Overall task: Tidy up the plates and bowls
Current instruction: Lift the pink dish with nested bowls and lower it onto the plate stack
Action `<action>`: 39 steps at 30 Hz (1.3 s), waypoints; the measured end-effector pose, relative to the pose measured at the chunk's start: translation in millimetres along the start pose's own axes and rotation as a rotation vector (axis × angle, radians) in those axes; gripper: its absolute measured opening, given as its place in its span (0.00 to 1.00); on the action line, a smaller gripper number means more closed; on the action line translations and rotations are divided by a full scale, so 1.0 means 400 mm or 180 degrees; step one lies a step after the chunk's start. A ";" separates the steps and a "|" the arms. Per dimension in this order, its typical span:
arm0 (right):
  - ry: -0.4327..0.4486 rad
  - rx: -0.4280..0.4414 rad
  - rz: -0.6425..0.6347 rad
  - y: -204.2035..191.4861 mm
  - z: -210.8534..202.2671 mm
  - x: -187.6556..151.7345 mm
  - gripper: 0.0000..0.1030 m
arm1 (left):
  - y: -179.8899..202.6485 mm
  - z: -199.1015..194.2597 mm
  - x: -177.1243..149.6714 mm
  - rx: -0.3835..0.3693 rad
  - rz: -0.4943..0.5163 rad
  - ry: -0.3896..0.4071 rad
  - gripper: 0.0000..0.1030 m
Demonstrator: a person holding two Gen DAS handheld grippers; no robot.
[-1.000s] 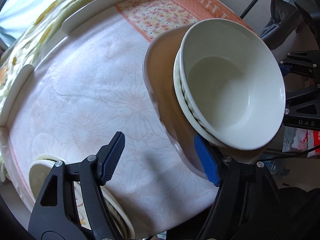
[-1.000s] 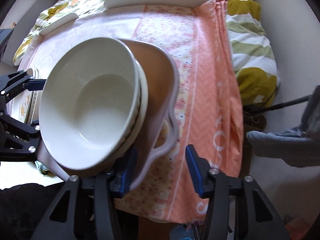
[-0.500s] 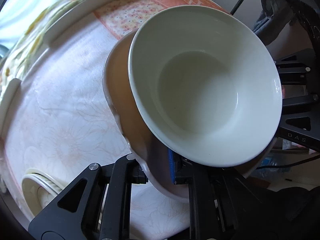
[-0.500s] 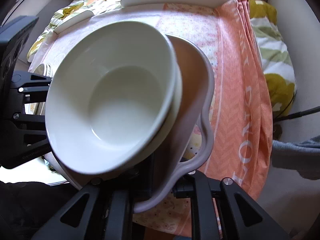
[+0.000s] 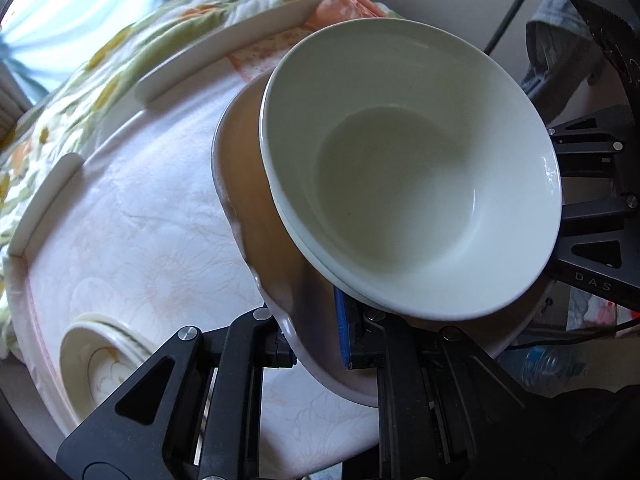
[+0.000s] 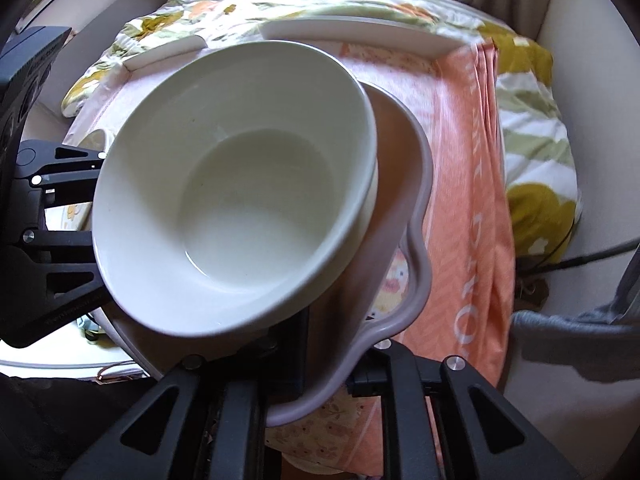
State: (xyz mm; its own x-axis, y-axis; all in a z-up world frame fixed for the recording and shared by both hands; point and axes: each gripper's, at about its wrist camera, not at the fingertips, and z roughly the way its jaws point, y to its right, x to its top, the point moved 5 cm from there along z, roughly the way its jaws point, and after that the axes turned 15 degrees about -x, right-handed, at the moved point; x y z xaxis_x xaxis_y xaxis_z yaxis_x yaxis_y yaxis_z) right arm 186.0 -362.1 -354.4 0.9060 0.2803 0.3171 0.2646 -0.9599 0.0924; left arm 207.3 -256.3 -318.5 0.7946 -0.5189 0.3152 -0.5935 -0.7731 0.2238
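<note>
Left wrist view shows the left gripper (image 5: 316,340) clamped on the near rim of a mauve handled dish (image 5: 256,184), and the right wrist view shows the right gripper (image 6: 332,364) closed on the opposite rim by its curved handle, so the dish appears to hang between them above the cloth-covered surface (image 5: 132,224). Just ahead of both grippers, nested white bowls (image 5: 408,168) sit loose inside the dish, off-centre toward the left gripper's right. The likely trouble: if one gripper lifts or tilts more than the other, the bowls could slide and tip out. Thin rim grips could also slip under the weight. Farther off, below the left gripper, stacked plates (image 5: 100,364) could be struck on lowering.
</note>
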 end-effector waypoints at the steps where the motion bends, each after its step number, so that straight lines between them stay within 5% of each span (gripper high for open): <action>1: 0.0029 0.0000 -0.0044 -0.004 -0.013 0.006 0.13 | -0.002 -0.016 -0.002 0.0025 -0.0035 0.0026 0.12; 13: 0.0356 0.0038 -0.0525 -0.182 -0.149 0.121 0.13 | -0.133 -0.222 -0.120 0.0213 -0.0511 0.0388 0.12; 20: 0.0377 0.0147 -0.0646 -0.356 -0.161 0.160 0.13 | -0.254 -0.298 -0.248 0.0258 -0.0582 0.0329 0.11; 29: 0.0246 0.0264 -0.0644 -0.554 -0.109 0.168 0.13 | -0.406 -0.291 -0.382 0.0216 -0.0747 0.0188 0.11; 39: 0.0161 0.0164 -0.0569 -0.635 -0.046 0.185 0.13 | -0.478 -0.236 -0.455 0.0060 -0.0890 0.0148 0.11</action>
State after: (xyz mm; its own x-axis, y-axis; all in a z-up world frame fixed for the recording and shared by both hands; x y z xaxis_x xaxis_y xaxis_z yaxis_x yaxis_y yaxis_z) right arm 179.7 -97.6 -337.1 0.8257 0.4448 0.3470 0.4376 -0.8932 0.1035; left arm 164.2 20.3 -331.6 0.9203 -0.2675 0.2856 -0.3492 -0.8907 0.2910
